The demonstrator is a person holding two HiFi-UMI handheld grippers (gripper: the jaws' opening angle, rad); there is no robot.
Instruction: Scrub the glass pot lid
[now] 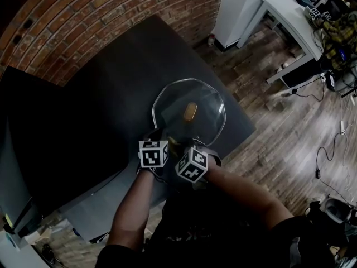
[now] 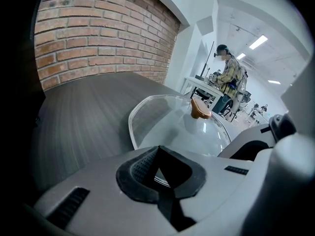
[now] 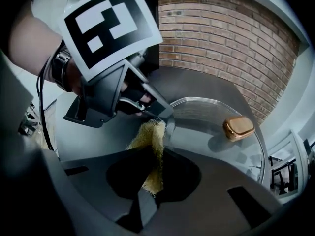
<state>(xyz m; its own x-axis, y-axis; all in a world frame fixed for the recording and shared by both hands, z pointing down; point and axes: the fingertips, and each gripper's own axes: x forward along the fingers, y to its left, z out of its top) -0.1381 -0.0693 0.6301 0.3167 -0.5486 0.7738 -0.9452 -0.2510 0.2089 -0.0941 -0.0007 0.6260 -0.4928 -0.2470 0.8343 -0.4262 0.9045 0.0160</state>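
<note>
The glass pot lid lies on the dark table, its brown knob up. My left gripper is shut on the lid's near rim; the left gripper view shows the rim running between the jaws and the knob beyond. My right gripper is shut on a yellow mesh scrubber. The scrubber rests against the lid's near edge, just below the left gripper's tip. In the head view the scrubber is mostly hidden between the two grippers.
A brick wall runs behind the table. The table's right corner drops to a wooden floor with cables. A white desk stands far right. A person stands by a desk in the distance.
</note>
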